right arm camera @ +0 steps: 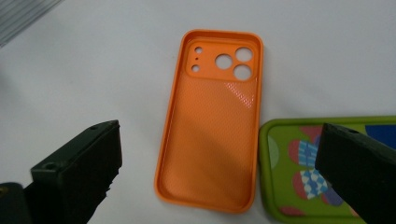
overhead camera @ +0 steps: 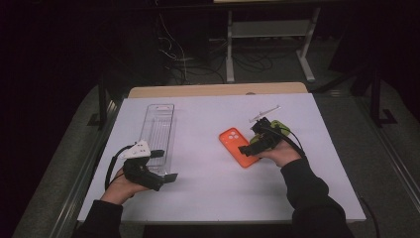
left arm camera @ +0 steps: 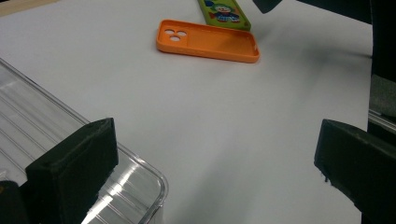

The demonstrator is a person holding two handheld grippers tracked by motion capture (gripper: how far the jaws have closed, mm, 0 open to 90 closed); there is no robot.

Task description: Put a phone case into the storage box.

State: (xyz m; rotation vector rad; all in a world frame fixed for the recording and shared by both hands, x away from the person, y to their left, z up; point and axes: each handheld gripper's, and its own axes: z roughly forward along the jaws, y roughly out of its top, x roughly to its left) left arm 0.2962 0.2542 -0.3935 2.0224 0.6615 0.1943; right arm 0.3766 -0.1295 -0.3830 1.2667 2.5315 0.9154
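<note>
An orange phone case (overhead camera: 237,146) lies inside-up on the white table (overhead camera: 208,188), right of centre. A green case with a cartoon print (right arm camera: 289,168) lies beside its right edge. My right gripper (overhead camera: 250,139) hovers open above the near end of the orange case (right arm camera: 210,121), its jaws straddling it with nothing held. At the left, my left gripper (overhead camera: 165,165) stands open by the near end of a long clear plastic tray (overhead camera: 159,130). In the left gripper view the tray's corner (left arm camera: 140,179) lies by the left jaw, and the orange case (left arm camera: 210,41) is farther off.
A small clear plastic piece (overhead camera: 265,113) lies behind the right hand. A wooden strip (overhead camera: 218,90) runs along the table's far edge, with a desk frame (overhead camera: 270,29) and cables (overhead camera: 198,64) on the dark floor behind it. Bare white surface spans the table's middle and front.
</note>
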